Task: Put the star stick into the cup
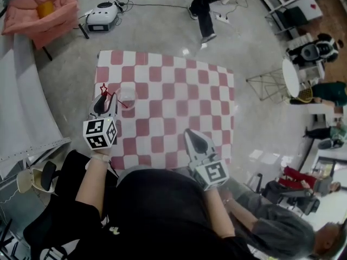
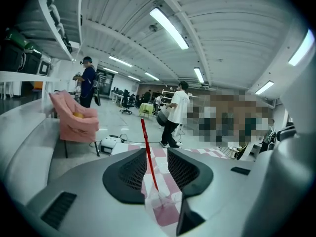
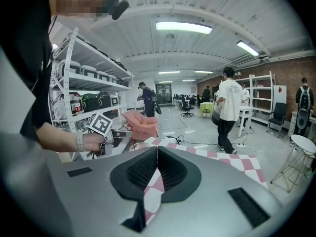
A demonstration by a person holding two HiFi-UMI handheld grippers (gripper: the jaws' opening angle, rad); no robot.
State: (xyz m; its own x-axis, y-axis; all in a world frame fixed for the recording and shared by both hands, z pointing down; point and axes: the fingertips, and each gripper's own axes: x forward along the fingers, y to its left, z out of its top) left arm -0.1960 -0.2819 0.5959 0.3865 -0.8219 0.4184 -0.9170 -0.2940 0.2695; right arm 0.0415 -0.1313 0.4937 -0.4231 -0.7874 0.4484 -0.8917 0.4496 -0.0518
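**A:** Beneath your left claw (image 1: 104, 99) spreads the checked table (image 1: 179, 91), and the clear cup (image 1: 128, 96) stands just past the claw's tips. Where's the star stick (image 2: 146, 147)?

**B:** It's leaning between the parted jaws. Neither pad presses it, and its foot looks to be inside the cup. I'd draw straight back without brushing it. Your right claw (image 3: 157, 149) is pinched together on nothing.

Square table with red-and-white checked cloth (image 1: 179, 102) on top, cloth reaches all edges. Small clear plastic cup (image 1: 127, 97) stands upright on cloth, open side up, near table's left edge, toward far left corner. Cloth lies flat and smooth. Table stands on shiny grey floor (image 1: 162, 31)
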